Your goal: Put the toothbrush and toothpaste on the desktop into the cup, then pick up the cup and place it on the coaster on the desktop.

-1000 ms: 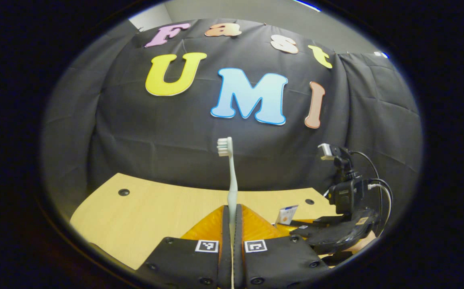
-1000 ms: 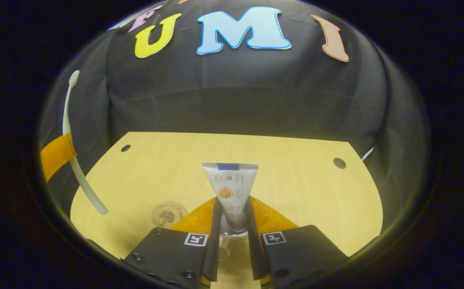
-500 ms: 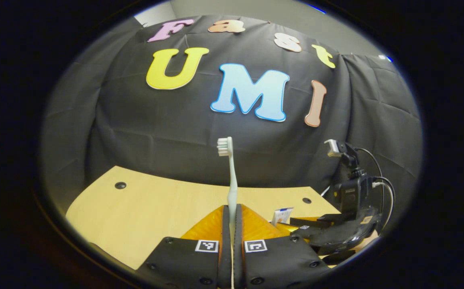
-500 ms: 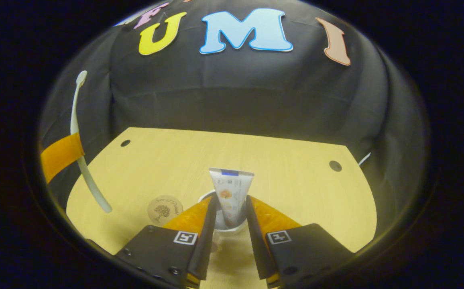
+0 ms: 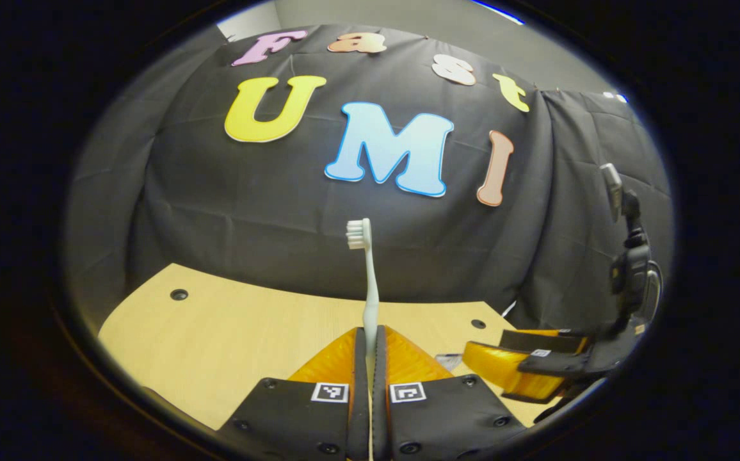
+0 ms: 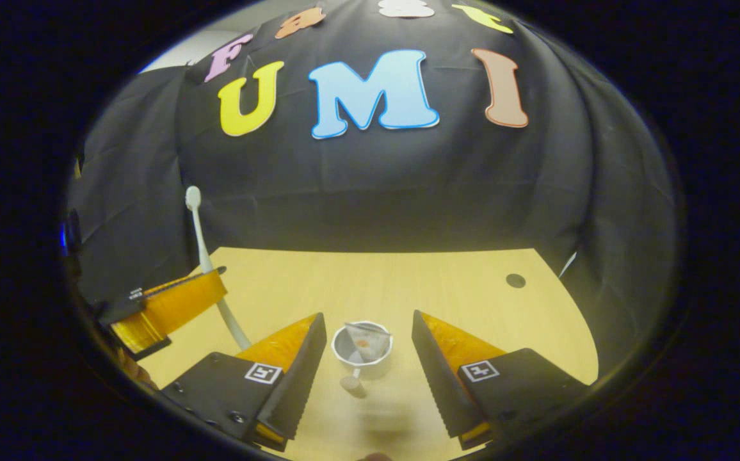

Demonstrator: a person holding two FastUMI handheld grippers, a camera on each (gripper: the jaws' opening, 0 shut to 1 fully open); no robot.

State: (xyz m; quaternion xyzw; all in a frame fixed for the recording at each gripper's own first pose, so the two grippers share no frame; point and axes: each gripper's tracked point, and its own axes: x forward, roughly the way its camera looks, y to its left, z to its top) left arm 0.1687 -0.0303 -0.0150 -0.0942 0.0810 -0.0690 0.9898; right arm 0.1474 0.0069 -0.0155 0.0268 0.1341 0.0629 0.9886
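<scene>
Left gripper: in the left gripper view the left gripper [image 5: 370,339] has its 2 orange fingers pressed together on the handle of the toothbrush [image 5: 369,282], clamping it.
Toothbrush: white, held upright above the desktop [image 5: 229,339], bristle head at the top against the black cloth wall. In the right gripper view the same toothbrush [image 6: 207,269] rises at the left, slightly tilted, passing through the orange fingers of the left gripper [image 6: 171,304], its lower end hanging over the table.
Right gripper: in the right gripper view the right gripper [image 6: 370,349] has its 2 fingers spread wide, gripping nothing, one on each side of the cup without touching it. In the left gripper view it [image 5: 523,365] sits at the right edge, orange fingers pointing left, with a black camera mount and cables rising above it.
Cup: white cup [image 6: 362,346] stands upright on the desktop [image 6: 408,282], between the open fingers and below them, seen from above.
Toothpaste: the toothpaste [image 6: 367,336] tube is inside the cup, its flat crimped end up near the rim, leaning toward the right side.
Small round piece: a pale round thing [image 6: 349,383] lies on the table just near of the cup; what it is cannot be told.
Desktop: light wood, with dark round holes [image 6: 515,280] near its far corners.
</scene>
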